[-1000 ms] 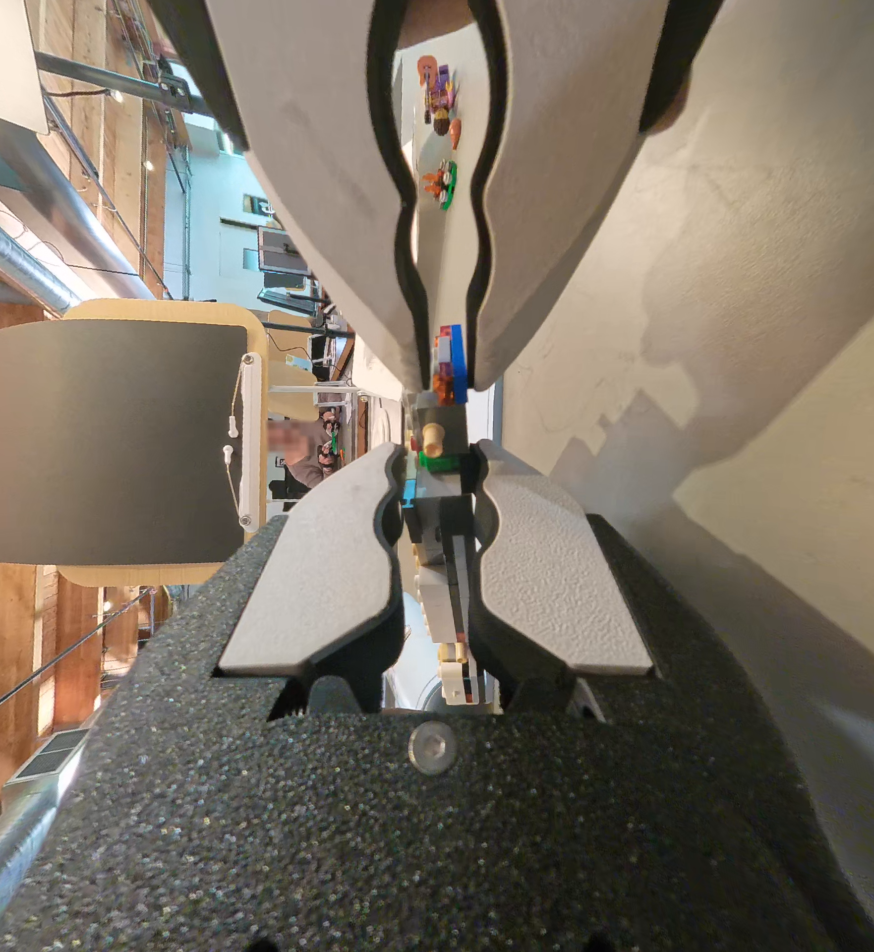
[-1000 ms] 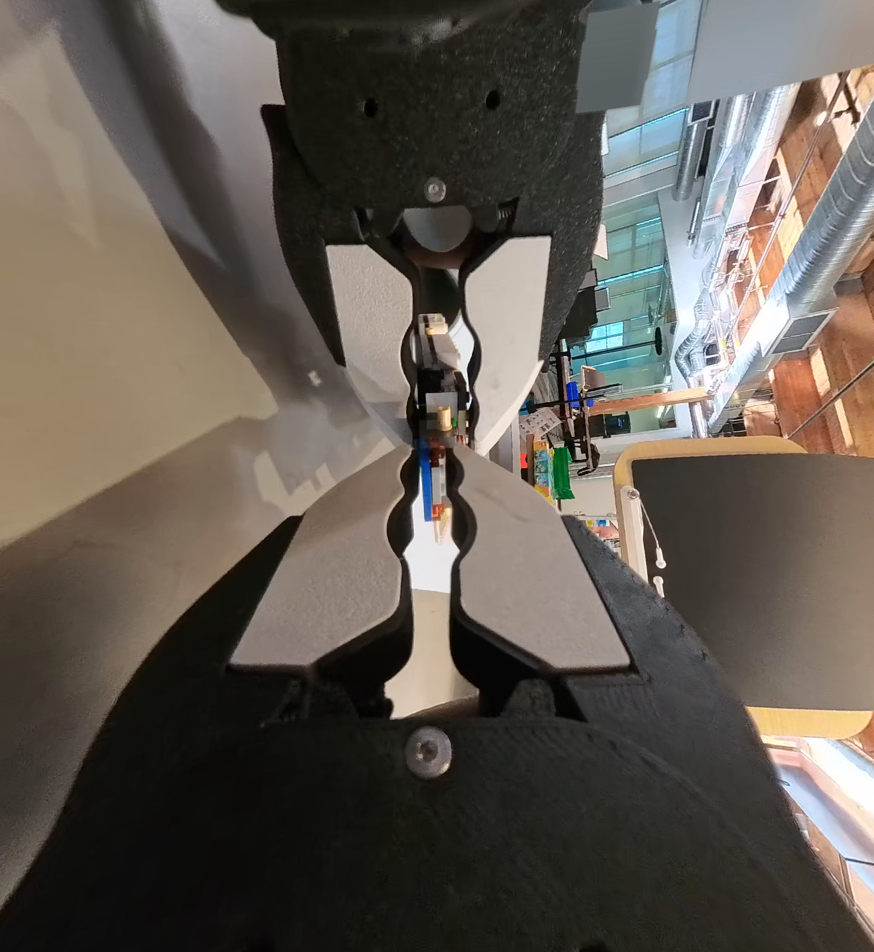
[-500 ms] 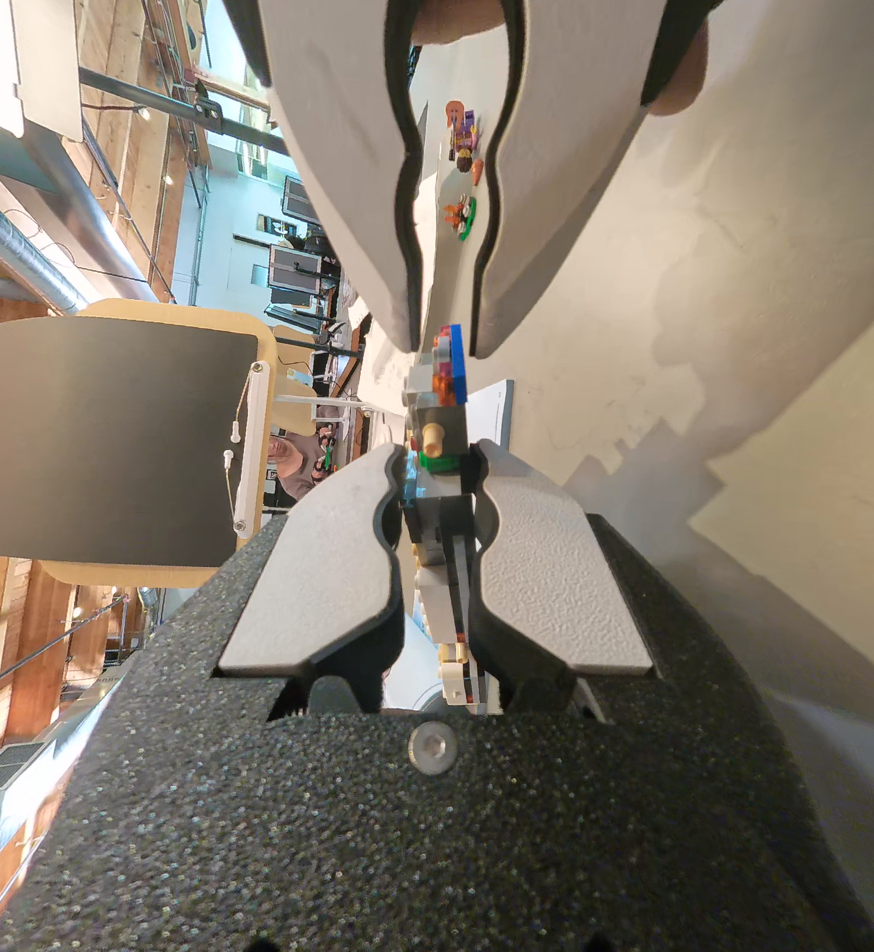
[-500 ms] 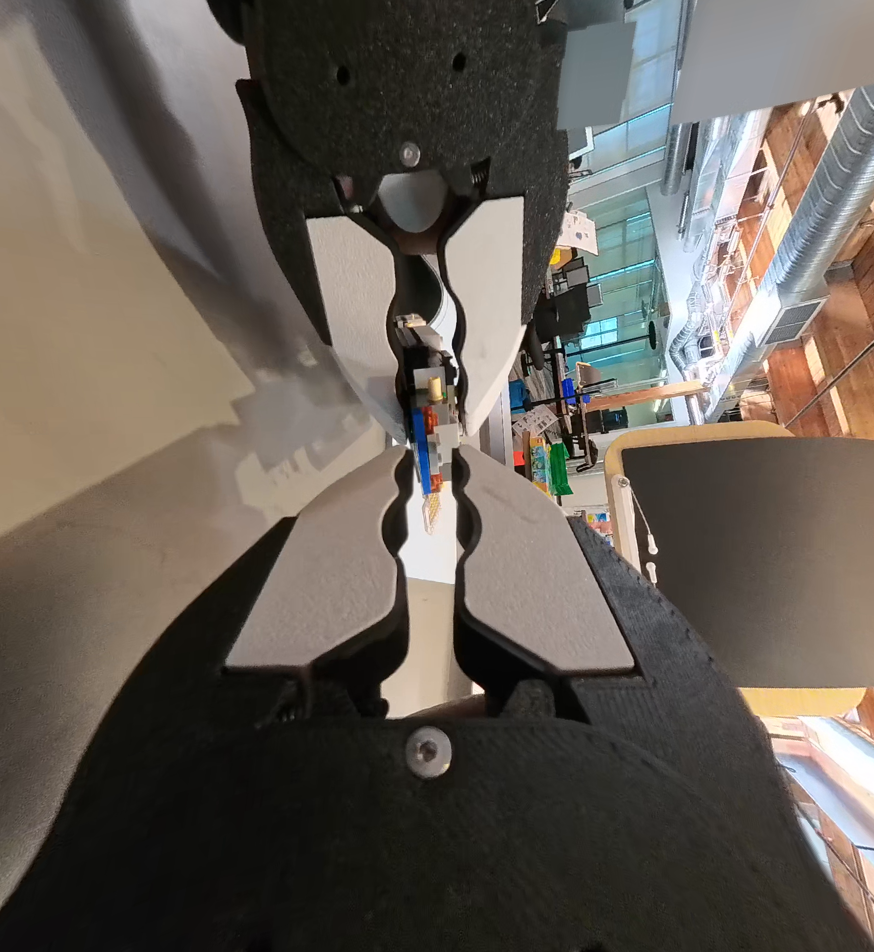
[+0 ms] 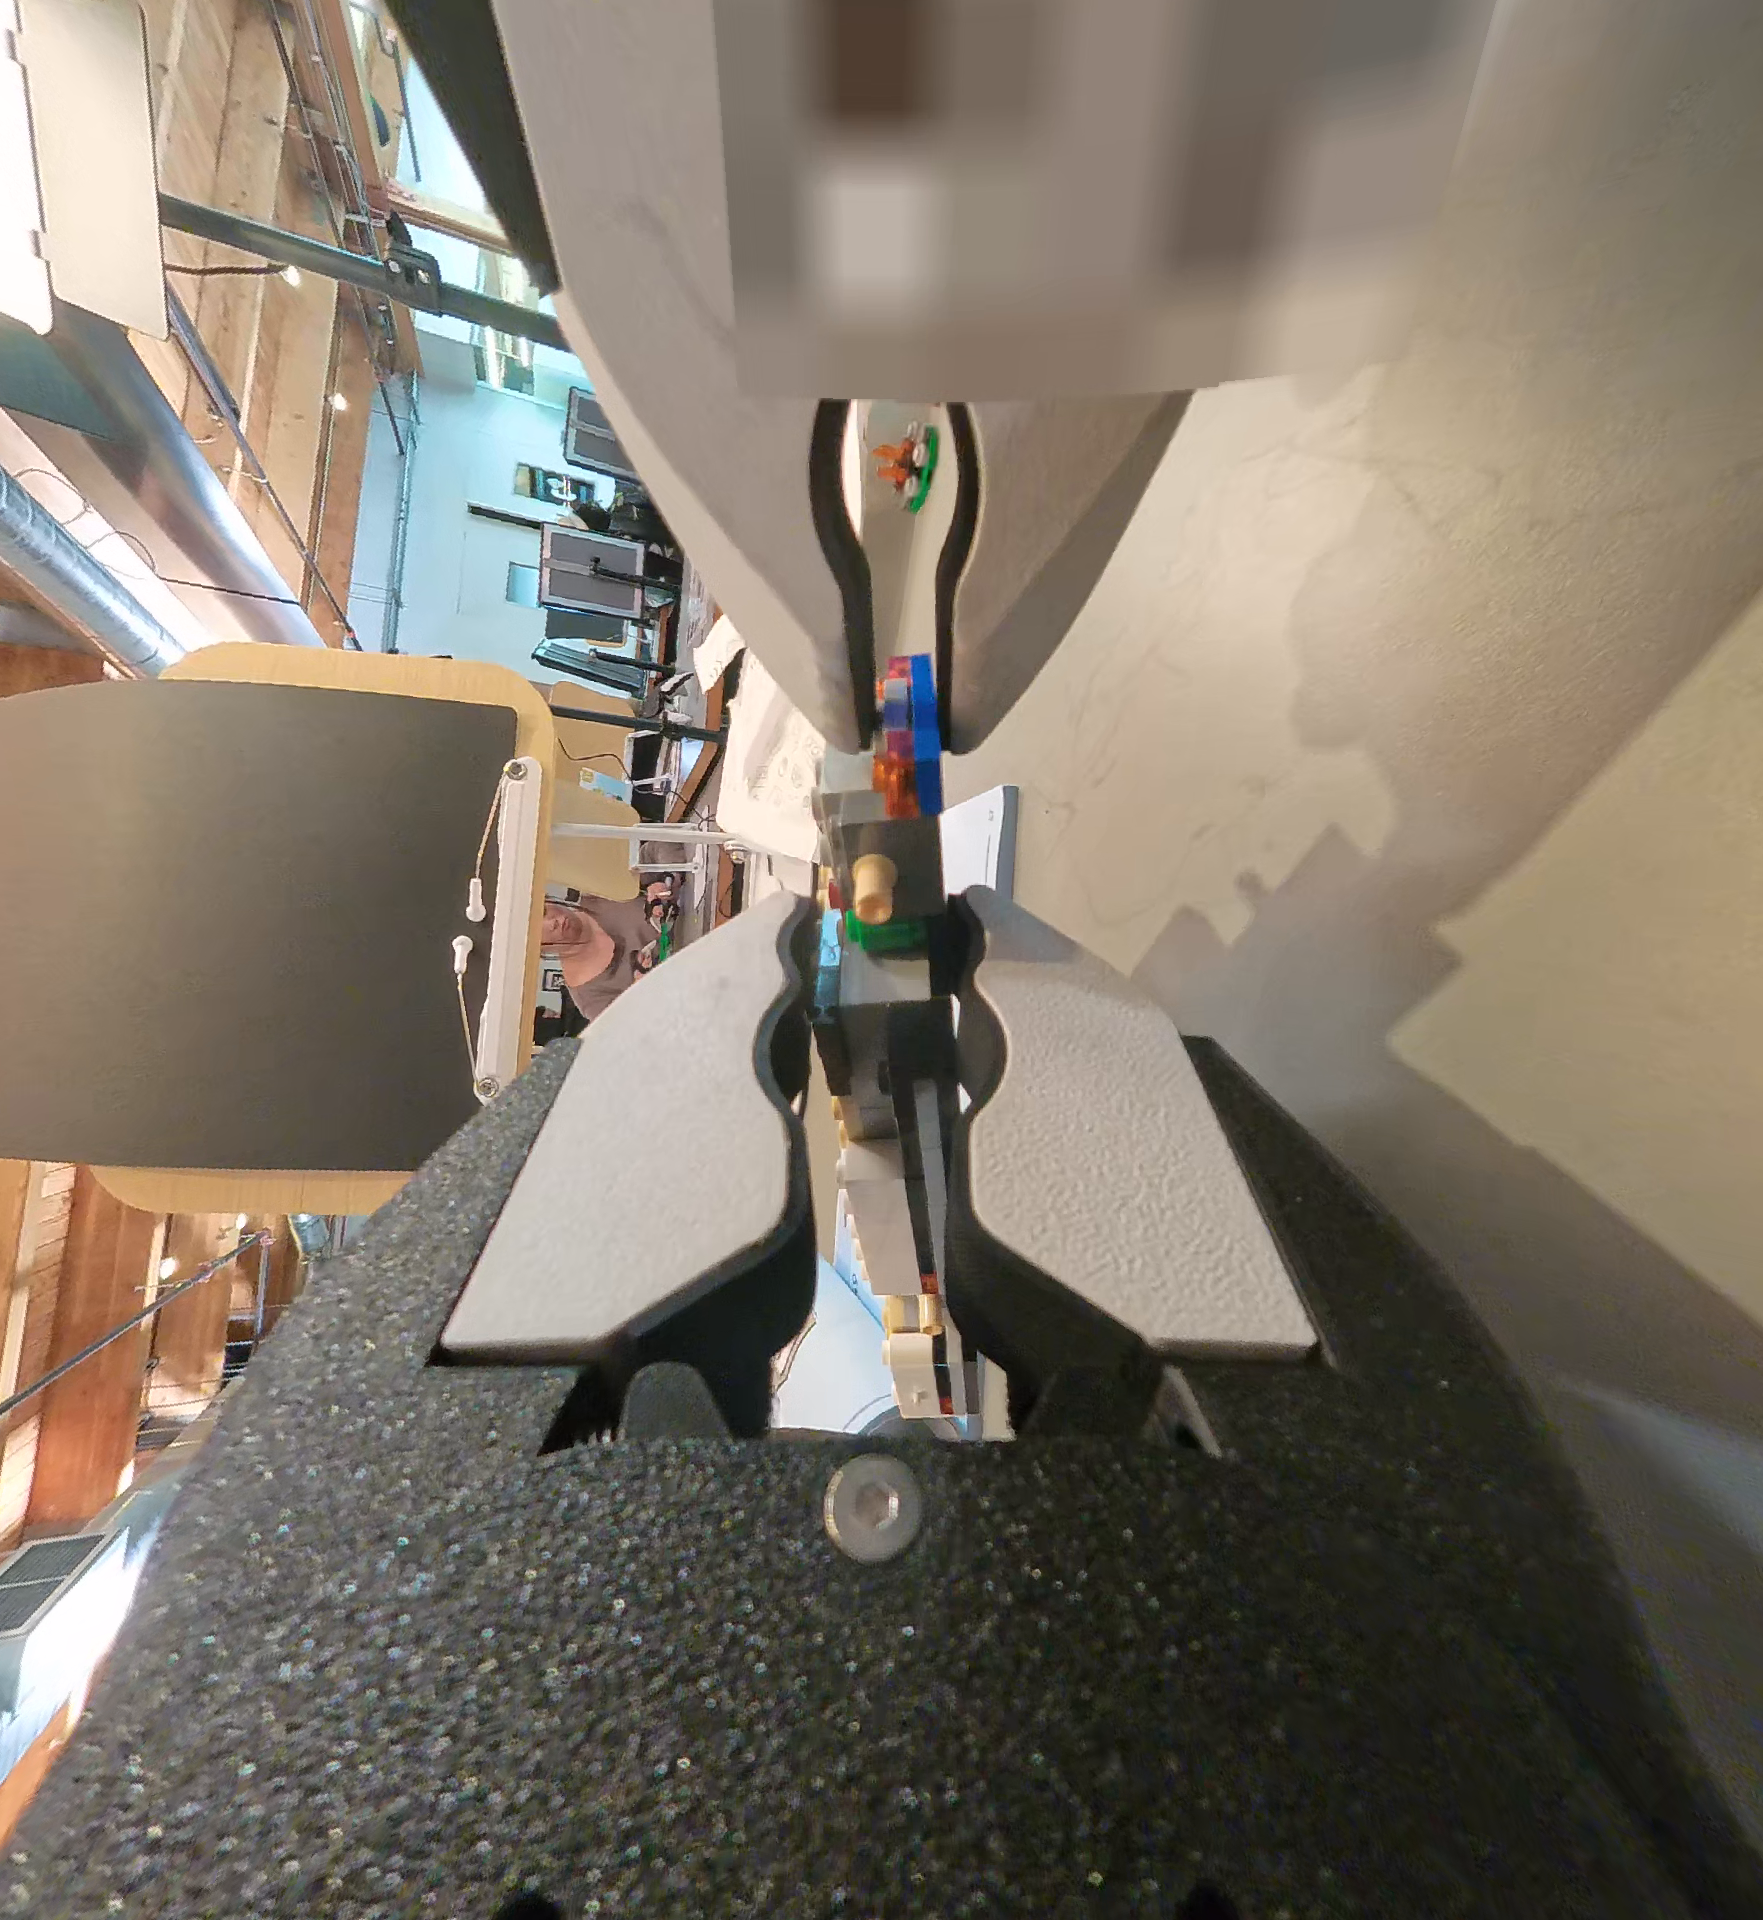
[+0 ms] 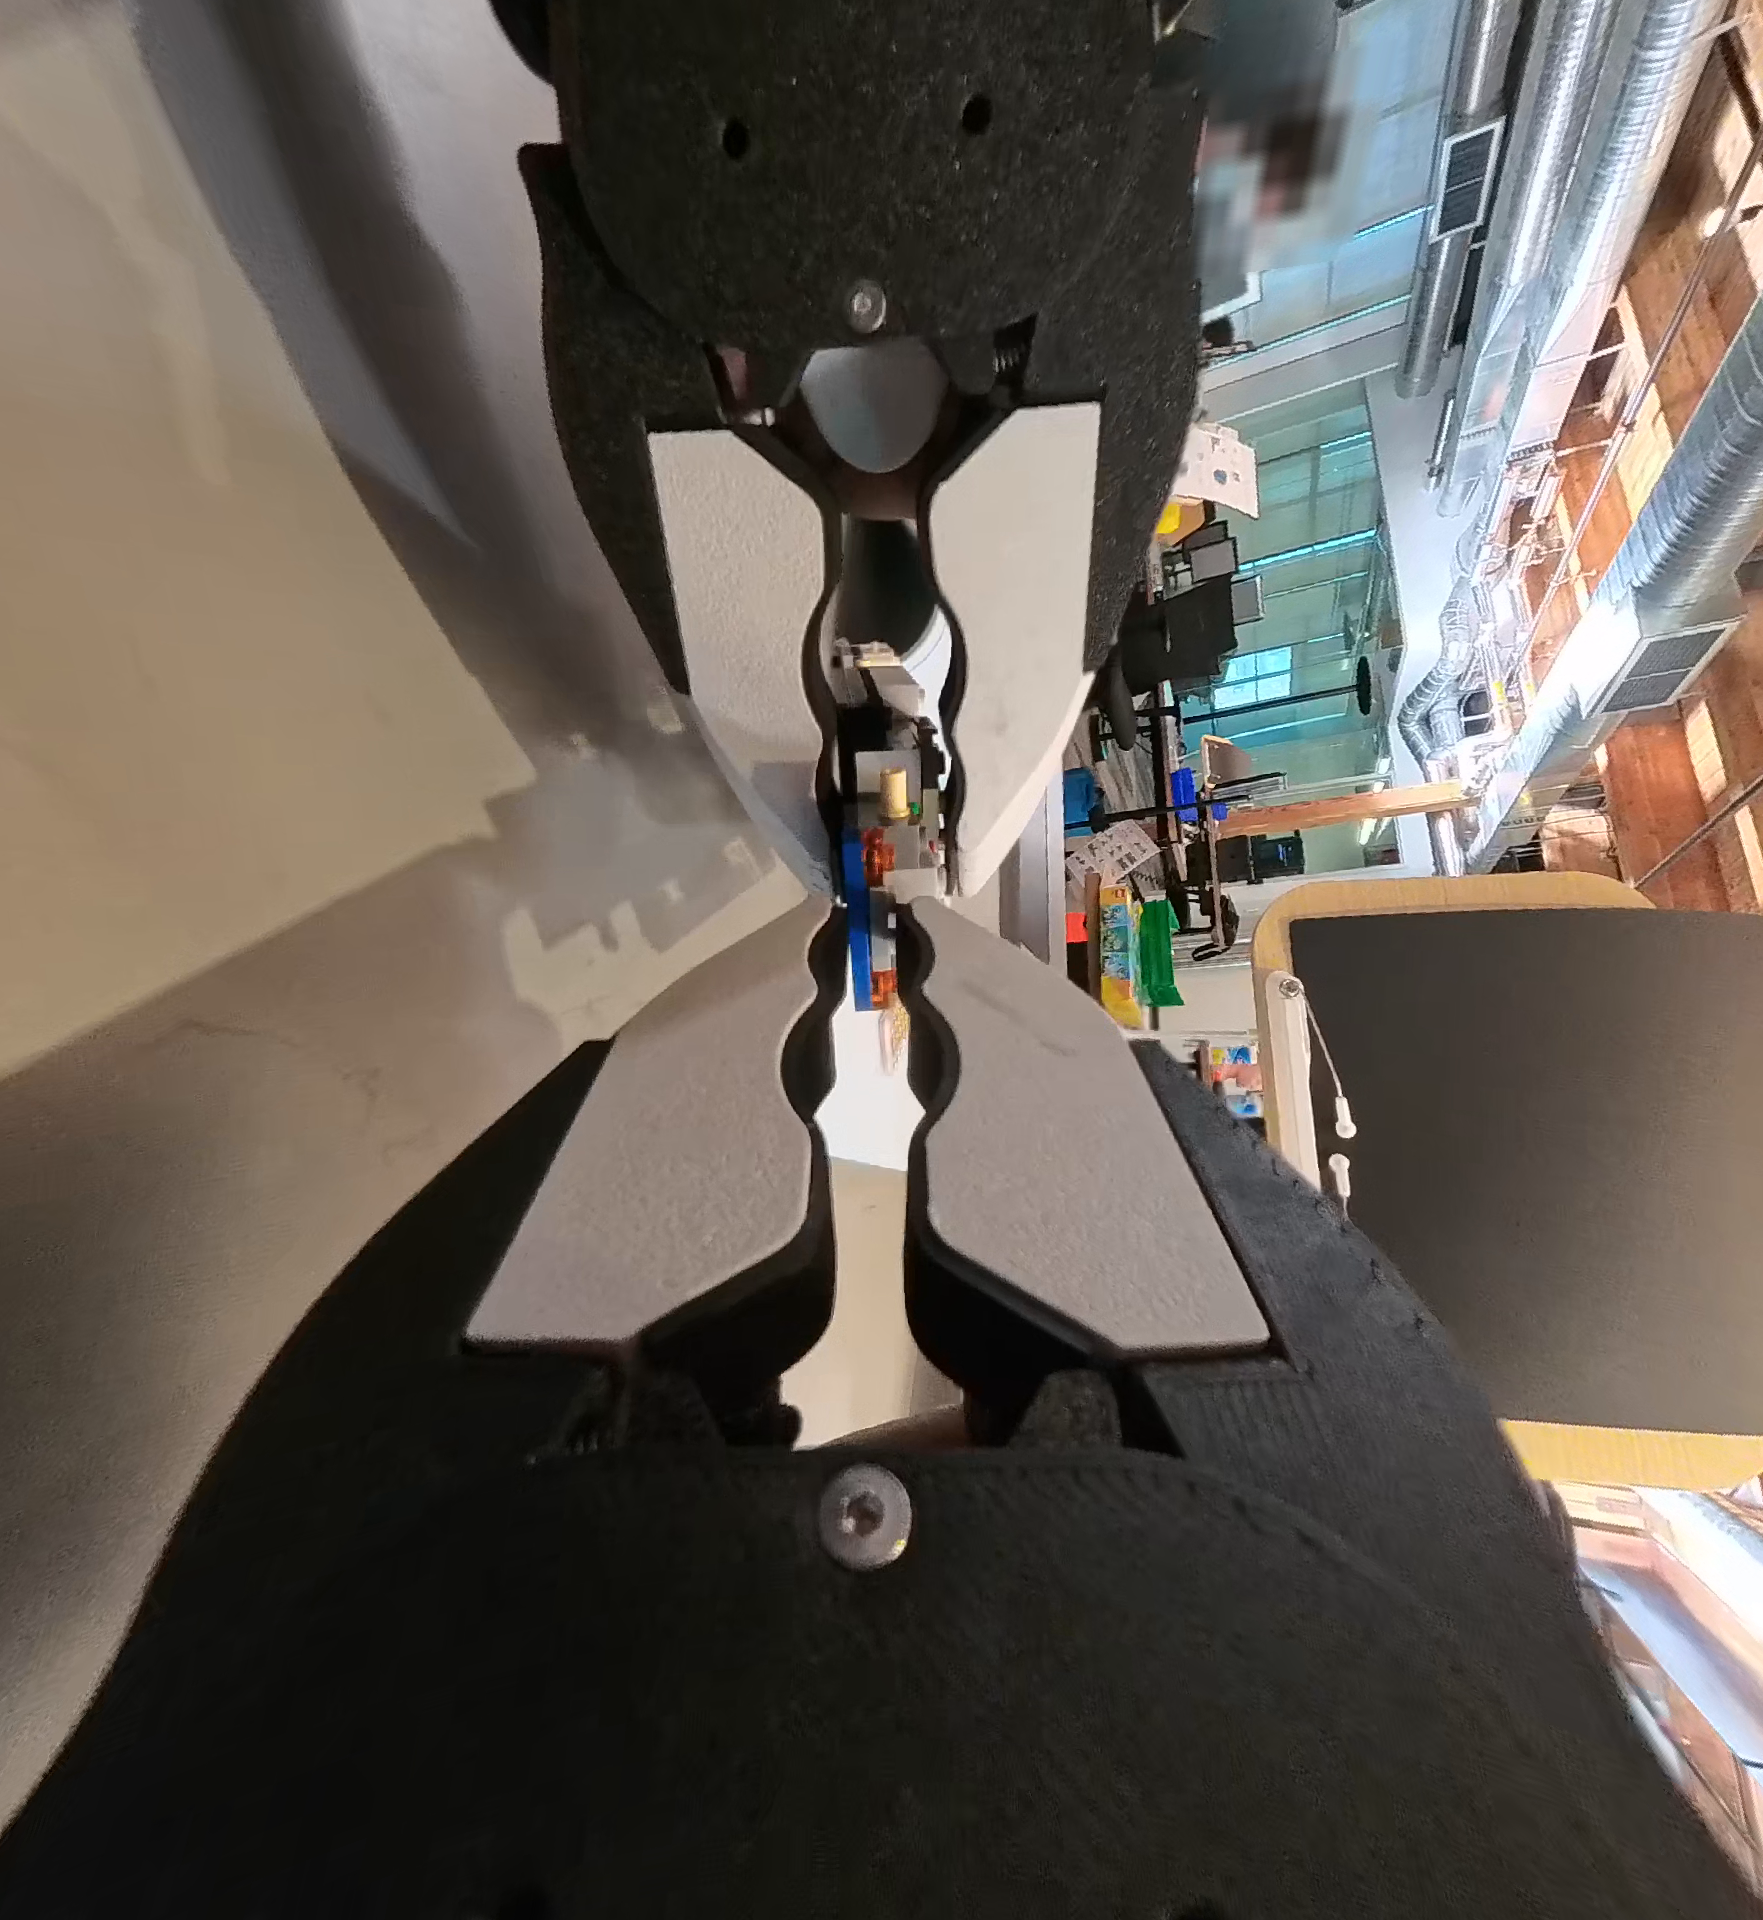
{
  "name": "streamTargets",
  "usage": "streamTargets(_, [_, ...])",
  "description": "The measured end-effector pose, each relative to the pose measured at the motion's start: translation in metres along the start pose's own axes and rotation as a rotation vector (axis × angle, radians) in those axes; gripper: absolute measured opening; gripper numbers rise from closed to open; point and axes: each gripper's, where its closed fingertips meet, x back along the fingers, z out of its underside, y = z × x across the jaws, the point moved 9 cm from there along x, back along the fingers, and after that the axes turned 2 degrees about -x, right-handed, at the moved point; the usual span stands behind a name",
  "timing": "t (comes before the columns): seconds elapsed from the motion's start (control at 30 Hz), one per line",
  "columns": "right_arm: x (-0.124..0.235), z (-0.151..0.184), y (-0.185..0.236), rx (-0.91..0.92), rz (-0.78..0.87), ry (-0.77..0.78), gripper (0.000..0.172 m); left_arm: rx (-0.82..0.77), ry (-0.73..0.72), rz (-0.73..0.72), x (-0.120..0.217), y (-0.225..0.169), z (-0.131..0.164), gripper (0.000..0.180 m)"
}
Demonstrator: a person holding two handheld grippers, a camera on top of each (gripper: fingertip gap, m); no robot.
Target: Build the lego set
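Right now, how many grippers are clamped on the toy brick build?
2: the left gripper clamps its grey and black end, the right gripper the blue plate end of the brick build.

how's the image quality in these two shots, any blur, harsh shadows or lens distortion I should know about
Left wrist view: wide-angle bending at the edges; the toy brick assembly is fairly sharp; a mosaic patch covers the top centre; hard stepped shadows fall on the pale surface. Right wrist view: the same fisheye curve on the ducts; the left side is smeared and soft; the bricks look small but readable; bright glare sits at the lower right.
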Motion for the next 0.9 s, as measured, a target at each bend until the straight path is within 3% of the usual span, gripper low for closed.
streamTargets(0.63, [-0.0002, -0.0013, -0.0025, 0.005, -0.028, 0.025, 0.008, -0.002, 0.014, 0.007, -0.0009, 0.0004, -0.0008, 0.024])
streamTargets(0.9, [0.0042, -0.0052, -0.0032, -0.010, 0.008, -0.053, 0.014, -0.009, 0.019, -0.001, -0.0009, 0.0024, 0.0009, 0.024])
